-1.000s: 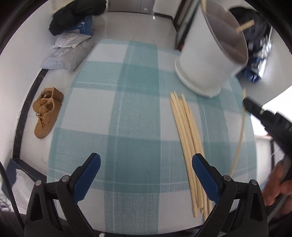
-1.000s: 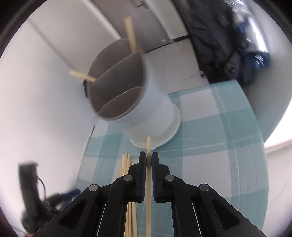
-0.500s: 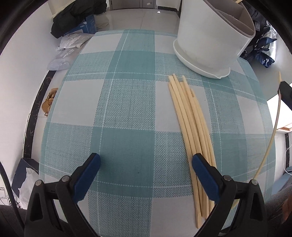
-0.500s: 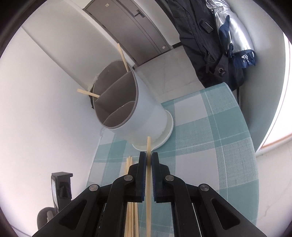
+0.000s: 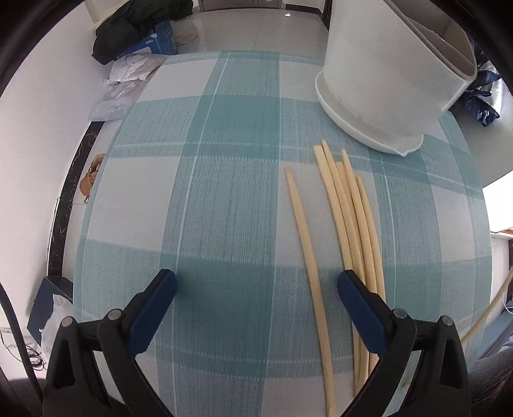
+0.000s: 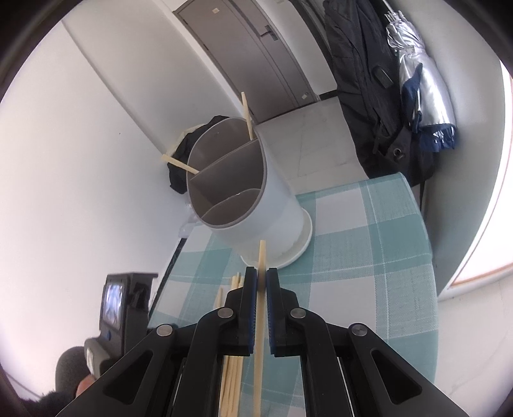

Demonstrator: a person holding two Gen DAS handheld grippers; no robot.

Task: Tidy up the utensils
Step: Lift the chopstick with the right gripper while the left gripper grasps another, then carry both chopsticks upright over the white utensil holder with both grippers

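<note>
A white divided utensil holder [image 5: 384,80] stands at the far right of the teal checked table [image 5: 224,192]. In front of it lies a bundle of pale chopsticks [image 5: 352,224], with a single chopstick [image 5: 304,240] apart on its left. My left gripper [image 5: 255,285] hangs open close above them; the single chopstick runs between its fingers, and the right finger is over the bundle. My right gripper [image 6: 261,276] is shut on one chopstick [image 6: 262,256], held in the air short of the holder [image 6: 250,199]. Two chopsticks [image 6: 247,115] lean in the holder's far compartment.
The table edge curves away on the left, with a brown shoe [image 5: 91,174], bags and dark clothes [image 5: 138,29] on the floor beyond. Dark jackets [image 6: 368,80] hang by a grey door. The body of the left hand-held device [image 6: 128,304] shows left of the right gripper.
The left gripper has tilted down and come in over the chopsticks; one chopstick now lies apart from the bundle. The right gripper has risen and drawn back a little from the holder, still gripping its chopstick.
</note>
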